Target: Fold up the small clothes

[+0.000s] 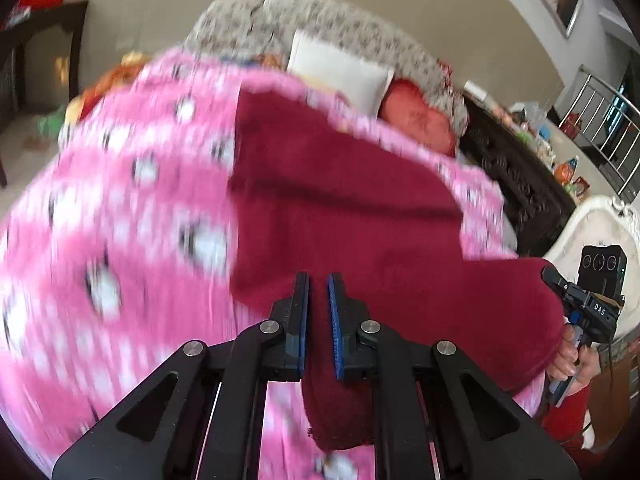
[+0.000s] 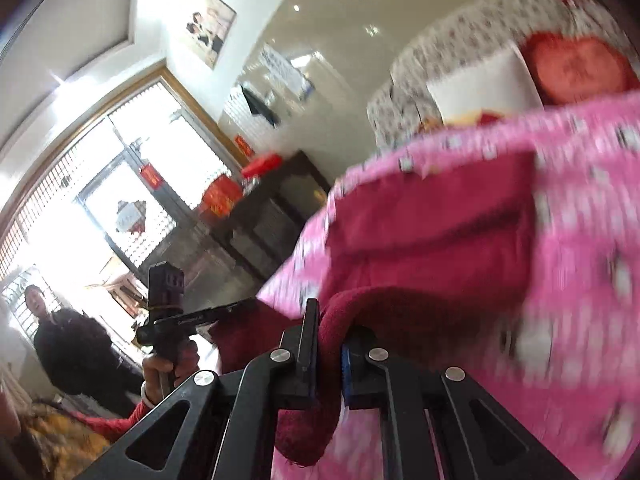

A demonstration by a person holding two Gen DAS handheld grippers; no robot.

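Left gripper [image 1: 318, 300]: jaws clamped on the near hem of the maroon garment [image 1: 340, 208], centre frame. The cloth's long axis runs rightward to the right gripper [image 2: 330, 336], likewise clamped on a bunched corner. Both hands are equally placed along that edge. The garment is thick, fuzzy knit, over a pink patterned blanket [image 1: 120, 208], with the far part still lying flat.

- The left gripper [image 1: 318, 312] is showing black linkage arms with round silver pivot screws and blue ribbed pads [image 1: 335, 332]
- The right gripper [image 2: 329, 344] is looking alike (black, blue-padded)
- The person is wearing a red sleeve [image 2: 108, 426] and a pale bracelet [image 2: 146, 394]
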